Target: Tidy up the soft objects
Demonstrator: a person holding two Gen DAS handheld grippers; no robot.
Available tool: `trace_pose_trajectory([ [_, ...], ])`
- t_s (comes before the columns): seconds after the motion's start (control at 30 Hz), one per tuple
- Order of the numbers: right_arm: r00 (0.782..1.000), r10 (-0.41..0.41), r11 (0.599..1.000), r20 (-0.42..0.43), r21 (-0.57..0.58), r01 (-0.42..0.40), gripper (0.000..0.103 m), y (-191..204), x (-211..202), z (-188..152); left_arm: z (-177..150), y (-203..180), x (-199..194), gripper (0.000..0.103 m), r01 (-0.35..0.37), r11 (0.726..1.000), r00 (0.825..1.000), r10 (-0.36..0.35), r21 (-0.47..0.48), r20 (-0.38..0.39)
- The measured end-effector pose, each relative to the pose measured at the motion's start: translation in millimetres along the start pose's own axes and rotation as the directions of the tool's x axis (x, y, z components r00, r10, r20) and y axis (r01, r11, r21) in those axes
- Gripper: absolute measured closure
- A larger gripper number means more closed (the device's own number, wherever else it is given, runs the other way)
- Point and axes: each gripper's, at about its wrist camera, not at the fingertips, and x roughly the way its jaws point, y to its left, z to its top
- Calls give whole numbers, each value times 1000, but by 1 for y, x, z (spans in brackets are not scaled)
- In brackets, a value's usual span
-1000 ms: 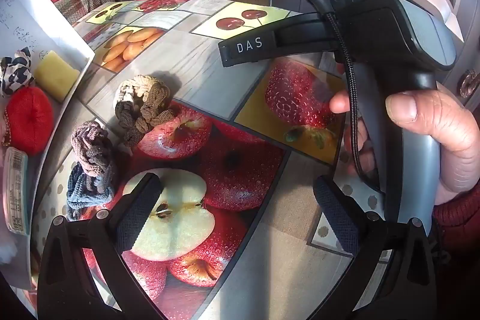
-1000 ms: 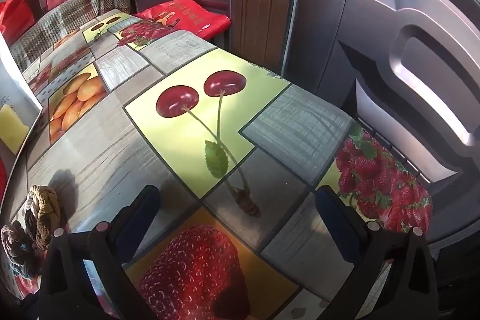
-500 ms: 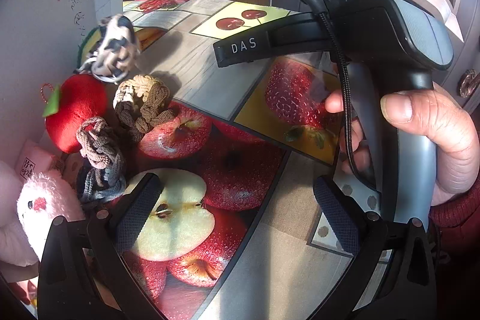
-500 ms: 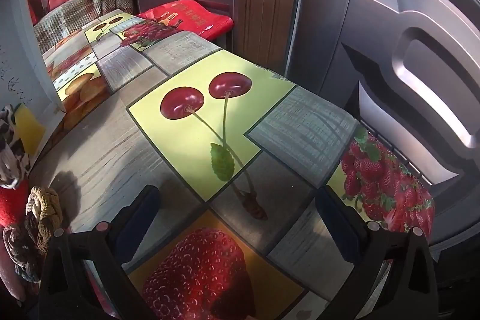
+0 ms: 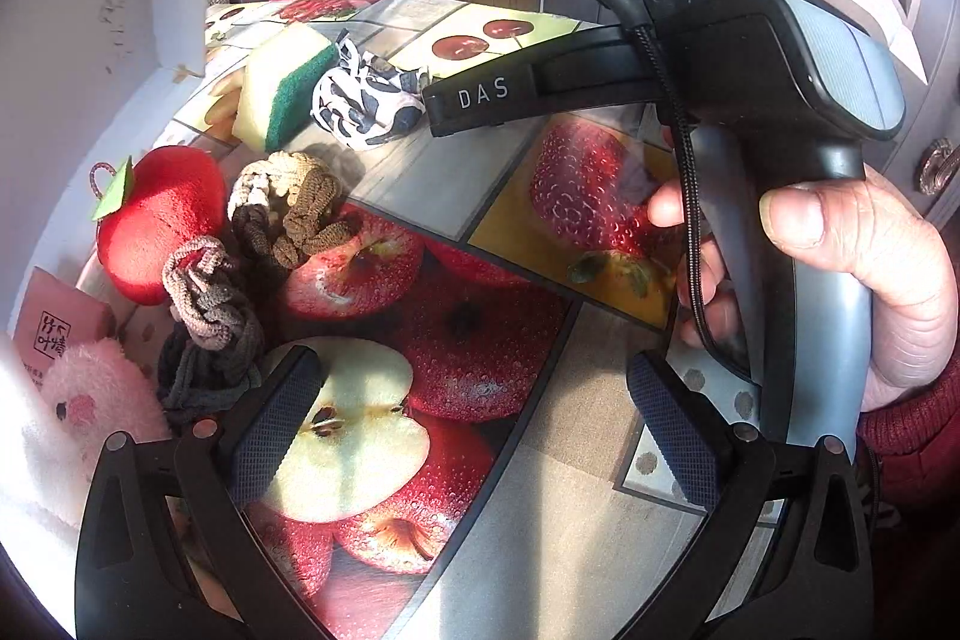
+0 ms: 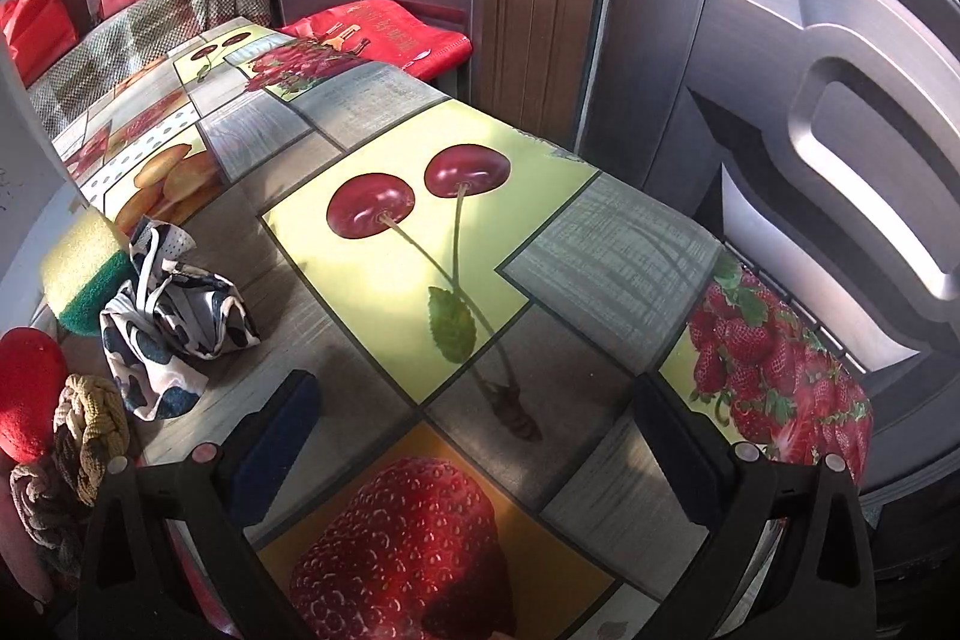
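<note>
Soft things – sponge [image 5: 282, 91], cow-print cloth [image 5: 366, 103], plush apple [image 5: 156, 220], scrunchies [image 5: 288, 214] – now spilled onto tablecloth [image 5: 420, 184] at left; ready for sorting. Both grippers [image 5: 468, 436] [image 6: 474, 442] wide apart, empty.

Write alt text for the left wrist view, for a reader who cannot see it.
The open left gripper hovers empty over a fruit-print tablecloth. Left of it lie soft items: a red plush apple, braided scrunchies, a yellow-green sponge and a cow-print pouch. On the right, a hand holds the other gripper's handle.
</note>
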Motion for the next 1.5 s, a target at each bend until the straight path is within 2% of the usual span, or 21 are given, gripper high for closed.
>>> trace_pose_trajectory([
  [1.5, 1000, 0, 1000, 3, -9, 0, 0, 6, -1, -2, 0, 0, 0, 1, 0, 1000, 1000, 0, 0, 0],
])
